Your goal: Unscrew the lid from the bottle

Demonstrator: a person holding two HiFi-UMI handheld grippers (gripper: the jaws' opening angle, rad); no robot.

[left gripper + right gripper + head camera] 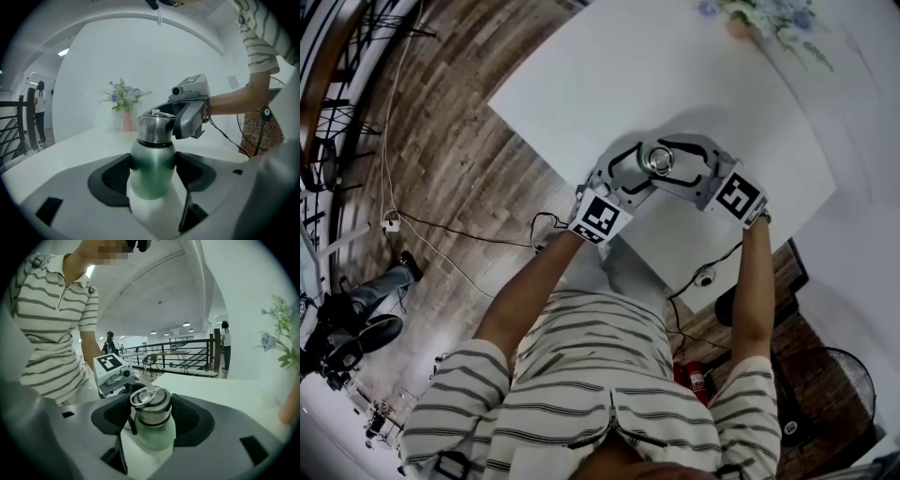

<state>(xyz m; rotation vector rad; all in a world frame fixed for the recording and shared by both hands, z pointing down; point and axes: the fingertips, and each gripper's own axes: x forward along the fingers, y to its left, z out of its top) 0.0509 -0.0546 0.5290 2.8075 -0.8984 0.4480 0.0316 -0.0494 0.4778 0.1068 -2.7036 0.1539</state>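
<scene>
A green metal bottle (151,173) stands upright on the white table (675,84), near its front edge. Its steel lid (151,408) has a ring handle on top. My left gripper (152,172) is shut on the green body, with both black pads pressed against its sides. From the opposite side, my right gripper (152,417) reaches in higher up and is shut on the lid, a pad on each side of it. In the head view the lid (658,161) shows between the left gripper (623,175) and the right gripper (698,175).
A pink vase of flowers (127,121) stands at the table's far side, and its flowers (759,19) show at the top of the head view. Cables and a fan lie on the wooden floor (441,159). People stand far off by a railing (187,355).
</scene>
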